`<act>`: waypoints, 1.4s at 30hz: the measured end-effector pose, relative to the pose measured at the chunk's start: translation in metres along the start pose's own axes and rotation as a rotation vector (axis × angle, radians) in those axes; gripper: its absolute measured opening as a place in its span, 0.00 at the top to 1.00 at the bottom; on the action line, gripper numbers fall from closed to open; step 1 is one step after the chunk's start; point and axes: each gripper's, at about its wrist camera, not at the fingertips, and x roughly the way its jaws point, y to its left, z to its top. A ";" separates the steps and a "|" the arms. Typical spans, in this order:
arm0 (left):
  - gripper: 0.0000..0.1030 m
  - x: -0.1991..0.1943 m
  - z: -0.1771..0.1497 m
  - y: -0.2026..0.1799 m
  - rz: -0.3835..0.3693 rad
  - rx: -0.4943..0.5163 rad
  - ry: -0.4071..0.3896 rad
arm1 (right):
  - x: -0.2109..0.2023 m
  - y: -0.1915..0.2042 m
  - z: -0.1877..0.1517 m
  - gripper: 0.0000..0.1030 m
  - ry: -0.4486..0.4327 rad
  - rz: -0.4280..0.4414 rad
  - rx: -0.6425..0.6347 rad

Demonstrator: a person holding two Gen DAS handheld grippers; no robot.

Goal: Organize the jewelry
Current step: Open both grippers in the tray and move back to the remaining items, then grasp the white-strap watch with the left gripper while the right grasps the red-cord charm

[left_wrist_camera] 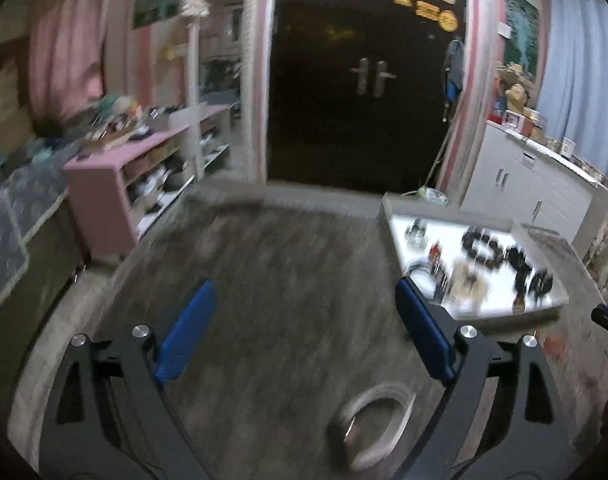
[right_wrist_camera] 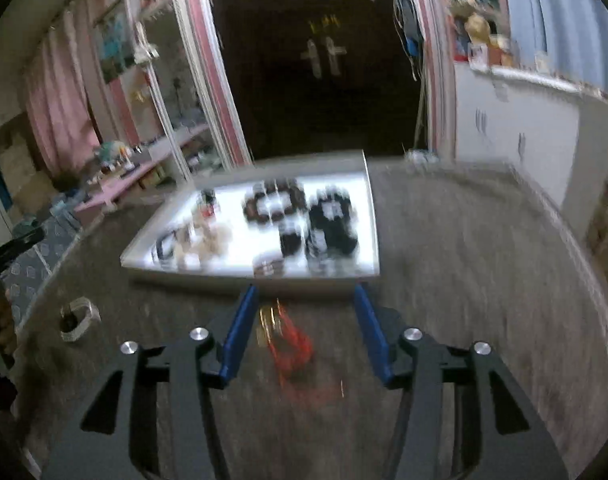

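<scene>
Red-and-gold bracelet (right_wrist_camera: pixel 288 344) lying on tabletop (right_wrist_camera: pixel 463 280), looking light, limp, snag-prone; right hand-held gripper (right_wrist_camera: pixel 305 300) gaping around it, left hand-held gripper (left_wrist_camera: pixel 304 300) gaping empty; pinching near-side loop seeming best

Table top (right_wrist_camera: pixel 463 280): mottled grey-brown. Tray (right_wrist_camera: pixel 335 280): white, holding black bead bracelets (right_wrist_camera: pixel 331 216). Bracelet (right_wrist_camera: pixel 292 344) before it: red and gold. Gripper fingers (left_wrist_camera: pixel 188 332): blue pads, black frames.
</scene>
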 end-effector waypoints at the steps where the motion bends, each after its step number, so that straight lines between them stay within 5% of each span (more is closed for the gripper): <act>1: 0.12 -0.002 -0.018 0.005 0.003 -0.001 0.016 | 0.000 -0.004 -0.010 0.50 0.025 0.002 0.013; 12: 0.12 0.025 -0.075 -0.014 0.036 0.101 0.164 | -0.006 0.006 -0.047 0.44 0.058 -0.066 -0.018; 15: 0.36 0.033 -0.081 -0.013 0.018 0.124 0.219 | -0.007 0.010 -0.046 0.41 0.062 -0.066 -0.025; 19: 0.52 0.043 -0.082 -0.013 -0.025 0.123 0.267 | -0.002 0.018 -0.042 0.40 0.074 -0.079 -0.065; 24: 0.67 0.037 -0.085 -0.023 -0.011 0.177 0.251 | 0.018 0.018 -0.039 0.40 0.118 -0.088 -0.071; 30: 0.74 0.047 -0.084 -0.025 -0.047 0.172 0.292 | 0.042 0.018 -0.035 0.41 0.159 -0.095 -0.069; 34: 0.74 0.047 -0.084 -0.025 -0.039 0.171 0.290 | 0.054 0.010 -0.036 0.59 0.188 -0.068 -0.023; 39: 0.74 0.048 -0.085 -0.026 -0.034 0.178 0.292 | 0.056 0.010 -0.038 0.67 0.195 -0.062 -0.024; 42: 0.74 0.047 -0.085 -0.026 -0.034 0.178 0.290 | 0.055 0.011 -0.037 0.92 0.186 -0.062 -0.031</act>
